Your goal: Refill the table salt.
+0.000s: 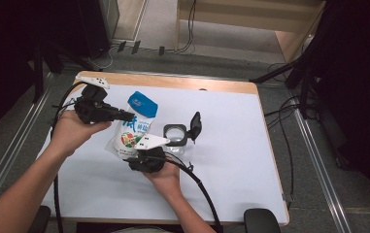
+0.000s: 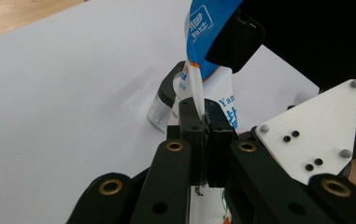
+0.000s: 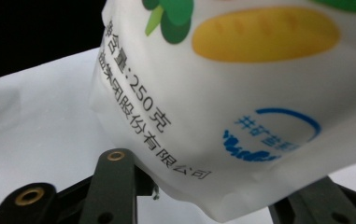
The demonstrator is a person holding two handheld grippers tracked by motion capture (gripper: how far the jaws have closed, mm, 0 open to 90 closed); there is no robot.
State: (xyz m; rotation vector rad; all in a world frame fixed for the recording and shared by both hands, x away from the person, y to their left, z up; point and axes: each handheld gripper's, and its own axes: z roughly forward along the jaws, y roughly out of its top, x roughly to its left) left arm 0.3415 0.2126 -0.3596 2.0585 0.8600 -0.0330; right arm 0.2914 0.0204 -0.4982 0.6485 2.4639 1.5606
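Note:
A white pouch (image 1: 135, 127) with a blue top and printed vegetables is held tilted above the white table sheet (image 1: 231, 145). My left gripper (image 1: 130, 116) comes in from the left and is shut on the pouch's thin side seam (image 2: 195, 88); in the left gripper view its jaws (image 2: 206, 122) meet on that seam. My right gripper (image 1: 141, 154) sits under the pouch. In the right gripper view the pouch's rounded bottom (image 3: 241, 107) lies between the right gripper's (image 3: 217, 186) jaws, which press on it from both sides. A small clear jar (image 1: 175, 138) stands just right of the pouch, its black flip lid (image 1: 195, 126) raised.
The white sheet covers a wooden table whose far edge (image 1: 173, 80) is bare wood. Black cables (image 1: 199, 187) trail from both grippers across the near side. Dark stands and floor cables (image 1: 289, 73) lie beyond the table's right end. A black object (image 1: 261, 221) sits at the near right corner.

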